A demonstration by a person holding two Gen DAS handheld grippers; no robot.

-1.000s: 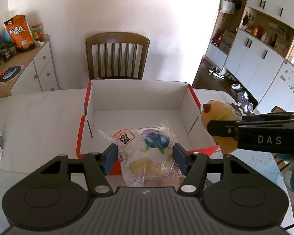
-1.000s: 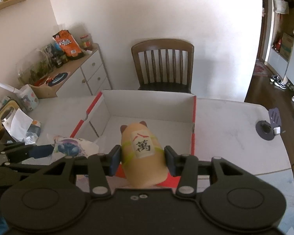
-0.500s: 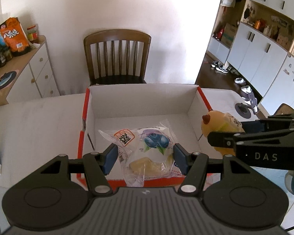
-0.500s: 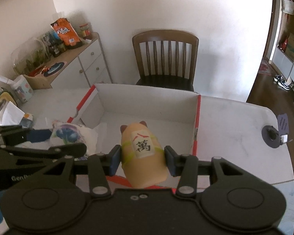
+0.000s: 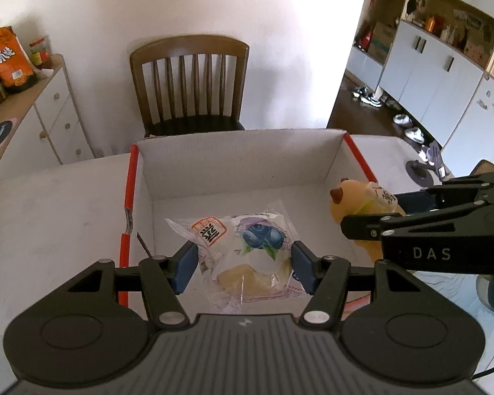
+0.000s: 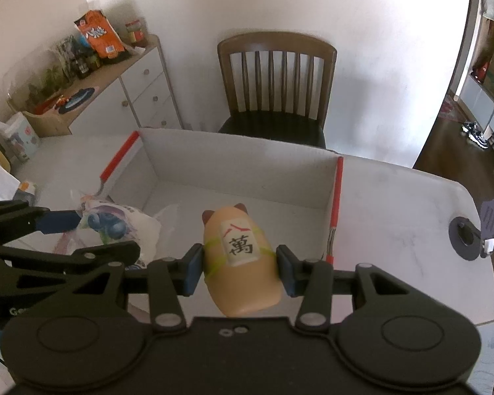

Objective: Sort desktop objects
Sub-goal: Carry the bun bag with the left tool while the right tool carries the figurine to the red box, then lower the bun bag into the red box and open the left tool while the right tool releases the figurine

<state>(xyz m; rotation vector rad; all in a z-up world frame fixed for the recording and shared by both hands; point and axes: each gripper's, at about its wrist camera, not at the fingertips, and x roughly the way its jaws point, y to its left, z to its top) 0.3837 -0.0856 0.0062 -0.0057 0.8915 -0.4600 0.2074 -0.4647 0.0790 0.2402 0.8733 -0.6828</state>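
You are working in a home, in its dining area: a white table (image 5: 49, 217) with a wooden slat-back chair (image 5: 189, 82) pushed up to its far side, a white sideboard (image 6: 141, 95) crowded with snack bags and jars, tall white cupboards (image 5: 444, 75) and shoes (image 5: 367, 93) left on the dark wood floor.

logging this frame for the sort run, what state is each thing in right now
left claw: shut on snack bag, held over the box
right claw: shut on toy, held over the box
snack bag: sealed, gripped at both sides
toy: gripped at its sides, ears pointing away from the camera
box: open at the top, nothing seen lying on its floor
chair: unoccupied, behind the box
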